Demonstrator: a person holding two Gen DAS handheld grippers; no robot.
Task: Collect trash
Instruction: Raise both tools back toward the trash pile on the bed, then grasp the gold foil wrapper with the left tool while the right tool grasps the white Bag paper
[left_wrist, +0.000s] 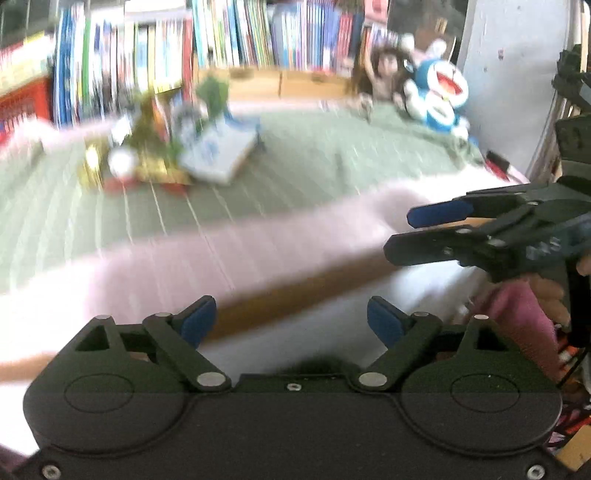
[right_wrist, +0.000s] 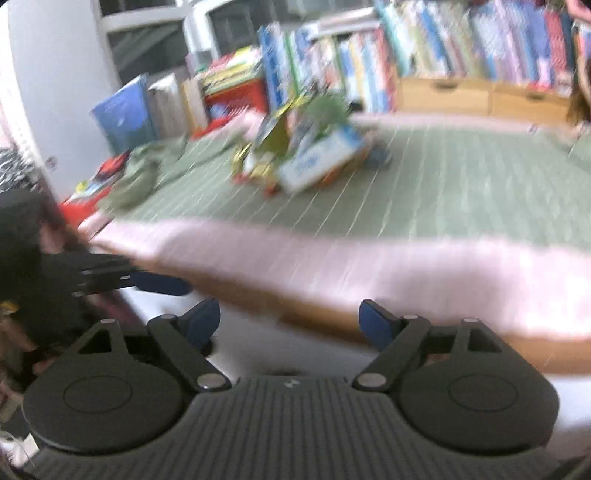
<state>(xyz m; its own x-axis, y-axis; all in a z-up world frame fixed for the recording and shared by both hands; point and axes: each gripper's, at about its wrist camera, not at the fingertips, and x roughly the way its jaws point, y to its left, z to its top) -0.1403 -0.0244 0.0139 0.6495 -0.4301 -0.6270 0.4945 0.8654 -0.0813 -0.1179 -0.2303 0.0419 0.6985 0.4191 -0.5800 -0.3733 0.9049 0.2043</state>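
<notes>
Left gripper (left_wrist: 291, 321): black body, blue finger pads (left_wrist: 199, 321), jaws spread wide with nothing between them; held low in front of the bed edge, short of the mattress.

Right gripper (right_wrist: 288, 325): same build, ribbed grey housing, jaws likewise spread and empty; seen also from the left wrist view at the right margin, fingers pointing left, with part of a hand (left_wrist: 554, 295) and a pink sleeve (left_wrist: 517, 314) behind it.

Bed (left_wrist: 295, 177): green sheet with thin pale stripes, pink blanket band (left_wrist: 258, 240) along the near edge, wooden frame rail (right_wrist: 332, 314) below it.

Trash pile (left_wrist: 155, 151): a loose heap of packaging on the far left part of the green sheet, well apart from both grippers; includes a flat white-and-blue carton (left_wrist: 221, 151) lying tilted, yellow and gold wrappers, a green leafy-looking piece, red scraps at the base. Motion blur hides finer detail. Same heap in the right wrist view at upper centre (right_wrist: 295, 155).

Plush toys: blue-and-white cat figure (left_wrist: 439, 96) and a brown-haired doll (left_wrist: 384, 74), at the far right corner of the bed.

Bookshelf row (left_wrist: 221, 37): upright books behind the bed; two pale wooden drawers (right_wrist: 480, 96) below them.

Green cloth bundle (right_wrist: 136, 177): crumpled at the left edge of the bed, beside a red item
</notes>
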